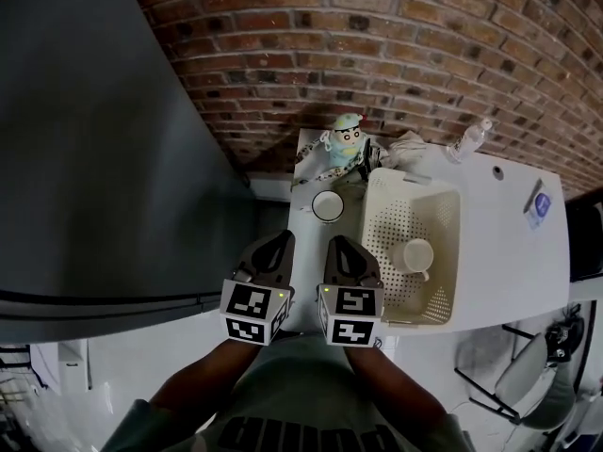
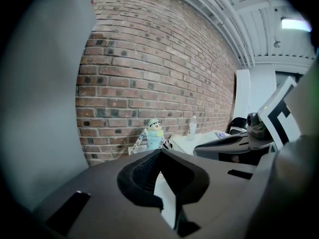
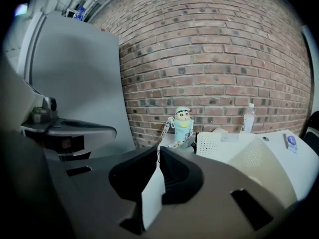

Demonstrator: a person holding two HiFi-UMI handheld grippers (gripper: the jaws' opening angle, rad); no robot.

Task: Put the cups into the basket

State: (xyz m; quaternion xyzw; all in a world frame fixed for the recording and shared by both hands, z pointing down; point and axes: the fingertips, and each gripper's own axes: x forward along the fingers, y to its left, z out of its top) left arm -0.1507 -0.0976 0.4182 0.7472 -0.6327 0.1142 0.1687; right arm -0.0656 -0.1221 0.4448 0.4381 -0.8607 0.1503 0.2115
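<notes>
Left gripper (image 1: 275, 243) and right gripper (image 1: 341, 249) are closed and empty, near the basket (image 1: 377, 217). One cup (image 1: 413, 254) sits inside the basket; a second cup (image 1: 327, 205) stands on the bench (image 1: 499, 224) beside it.

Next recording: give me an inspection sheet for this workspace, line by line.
Surface: white table, mostly bare.
Job's things: one cup inside the basket; second cup on the table left of it.
Clutter: cartoon-figure bottle and water bottle, both near the wall.
Grippers: left hand-held gripper and right hand-held gripper both shut, empty.
Cables: nothing seen.
Surroundings: brick wall; grey panel.
</notes>
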